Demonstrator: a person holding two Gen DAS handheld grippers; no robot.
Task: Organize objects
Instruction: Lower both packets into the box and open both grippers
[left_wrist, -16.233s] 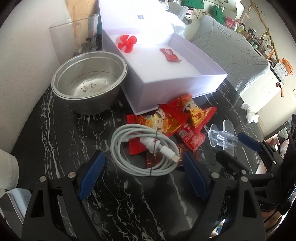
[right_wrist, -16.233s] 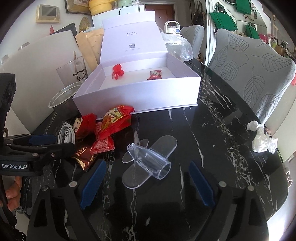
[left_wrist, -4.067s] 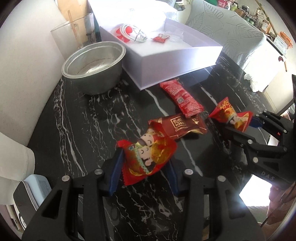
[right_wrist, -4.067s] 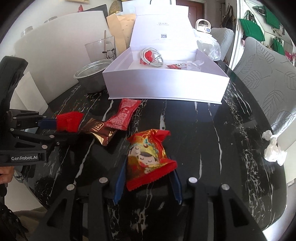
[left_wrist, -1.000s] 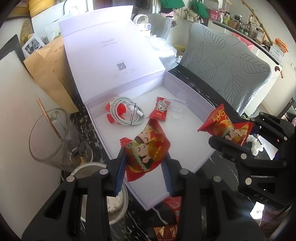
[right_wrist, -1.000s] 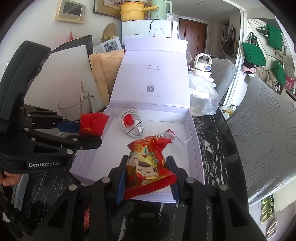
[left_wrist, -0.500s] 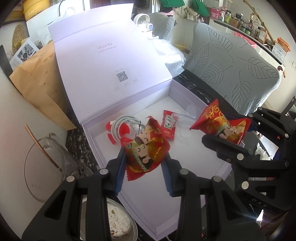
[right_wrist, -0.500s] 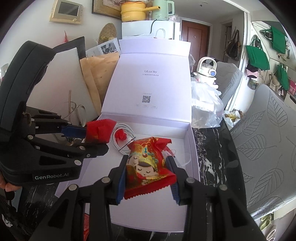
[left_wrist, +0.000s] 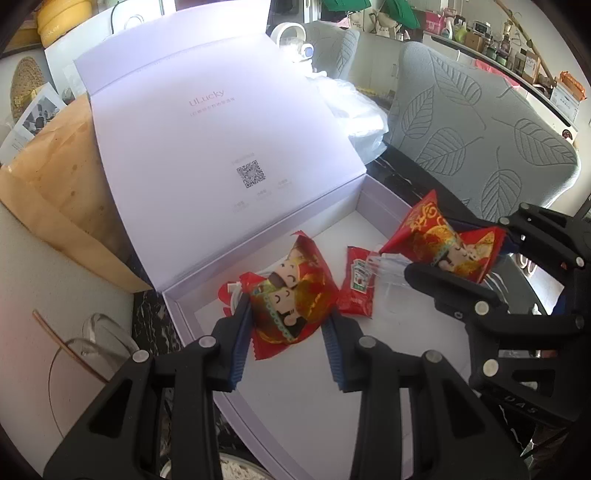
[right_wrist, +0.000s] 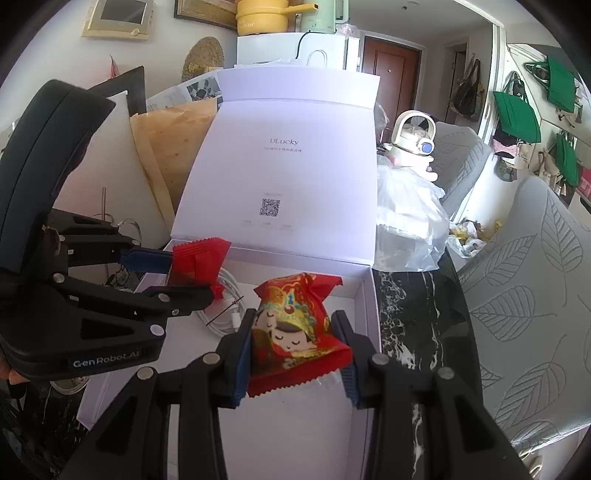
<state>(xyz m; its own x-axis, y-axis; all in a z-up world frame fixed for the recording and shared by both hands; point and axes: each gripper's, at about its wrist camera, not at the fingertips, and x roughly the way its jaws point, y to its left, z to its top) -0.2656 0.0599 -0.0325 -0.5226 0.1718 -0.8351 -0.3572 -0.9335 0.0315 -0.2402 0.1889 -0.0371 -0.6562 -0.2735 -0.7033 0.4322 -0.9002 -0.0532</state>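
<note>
Snack packets, red with cartoon face: two. One packet sits clamped between the blue pads of the left gripper, held over the near-left part of the white box. The second packet is pinched the same way in the right gripper, over the box's right half, near its right wall. Both packets fill the gap between the fingers, their crimped lower edges hanging below the pads.

Box: one, lid standing open, printed "ULucky" with a QR code. It rests on a black marbled table.

Box contents lying on the floor: one small red sachet between the two grippers; one coiled white cable, partly hidden behind the left gripper; one clear plastic piece, shape unclear.

Grippers: two, both pointing forward and downward into the box, side by side, left one nearer the cable, apart from each other.

Surroundings: one glass with a stick at left, one brown paper bag behind it, one grey leaf-patterned chair at right.
</note>
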